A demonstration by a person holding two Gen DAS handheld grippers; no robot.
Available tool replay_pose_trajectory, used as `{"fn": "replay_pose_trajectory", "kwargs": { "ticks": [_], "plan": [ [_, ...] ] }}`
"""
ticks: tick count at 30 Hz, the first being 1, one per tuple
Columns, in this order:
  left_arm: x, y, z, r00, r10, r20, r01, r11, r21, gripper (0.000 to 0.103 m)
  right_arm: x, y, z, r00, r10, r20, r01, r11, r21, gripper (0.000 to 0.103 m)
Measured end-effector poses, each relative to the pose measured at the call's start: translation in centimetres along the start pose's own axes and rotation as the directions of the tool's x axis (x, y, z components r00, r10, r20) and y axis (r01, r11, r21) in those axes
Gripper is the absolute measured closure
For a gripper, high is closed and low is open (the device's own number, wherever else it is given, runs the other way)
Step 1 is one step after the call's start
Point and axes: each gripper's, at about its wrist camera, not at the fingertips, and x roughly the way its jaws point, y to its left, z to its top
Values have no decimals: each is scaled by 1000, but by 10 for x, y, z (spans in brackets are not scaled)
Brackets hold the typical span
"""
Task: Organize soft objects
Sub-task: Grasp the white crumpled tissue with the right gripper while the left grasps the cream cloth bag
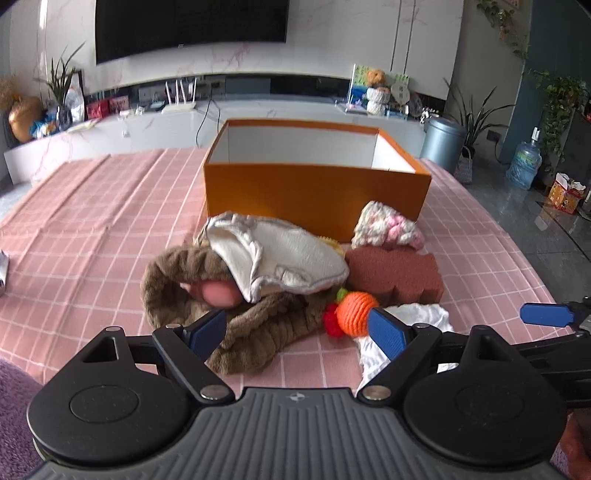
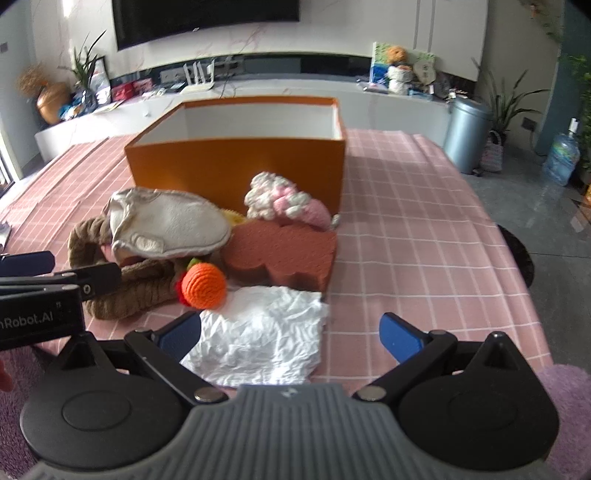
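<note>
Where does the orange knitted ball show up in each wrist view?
Left wrist: orange ball lower centre-right, just ahead of the left gripper.
Right wrist: orange ball centre-left, above the white cloth.
Shared landmark: orange box behind the pile.

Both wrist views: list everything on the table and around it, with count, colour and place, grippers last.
Box: 1, orange, white inside, open, mid-table.
Tablecloth: 1, pink check, over the table.
Brown plush: 1, in front of the box, left, under the slipper.
Slipper: 1, cream, on the brown plush.
Sponge: 1, brown, in front of the box, right.
Knit piece: 1, pink and white, against the box.
Knit carrot: 1, orange, beside the sponge.
Tissue: 1, white, crumpled, nearest.
Bin: 1, grey, floor, right.
Water bottle: 1, blue, floor, far right.
TV: 1, black, wall.
Left gripper: open, over the brown plush.
Right gripper: open, around the tissue.
</note>
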Motion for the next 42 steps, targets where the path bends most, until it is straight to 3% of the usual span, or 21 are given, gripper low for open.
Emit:
{"fn": "replay_pose_trajectory", "kwargs": {
  "ticks": [5,11,16,19,22,24,30,34,38,42],
  "plan": [
    [17,15,-5,999,38,-33,-39,999,-19,3,37,9,0,996,70,-63,-71,997,-13,2],
    [30,24,-4,999,36,-28,-36,999,-25,3,79,18,1,992,32,-126,-38,998,-46,2],
    [40,23,-1,999,34,-26,-34,999,-1,3,101,5,-3,979,95,-182,-84,994,62,2],
    [46,21,0,999,26,-38,-26,1000,6,3,100,3,-4,979,109,-175,-99,993,65,2],
    [50,19,-1,998,27,-50,-26,1000,15,3,91,3,-4,980,116,-163,-107,993,58,16],
    [50,18,-2,998,29,-53,-28,999,19,3,84,2,-3,983,107,-149,-100,994,51,32],
    [45,14,-3,998,35,-45,-34,999,32,3,71,-17,1,986,109,-125,-95,989,113,53],
    [39,14,-1,999,15,-28,-13,997,77,4,65,-41,4,977,182,-106,-154,960,232,59],
    [37,17,2,999,-31,-28,33,995,89,14,61,-72,5,953,294,-68,-242,881,406,64],
    [34,14,6,1000,-24,1,24,989,147,16,44,-75,16,953,302,-19,-271,878,394,66]
  ]
}}
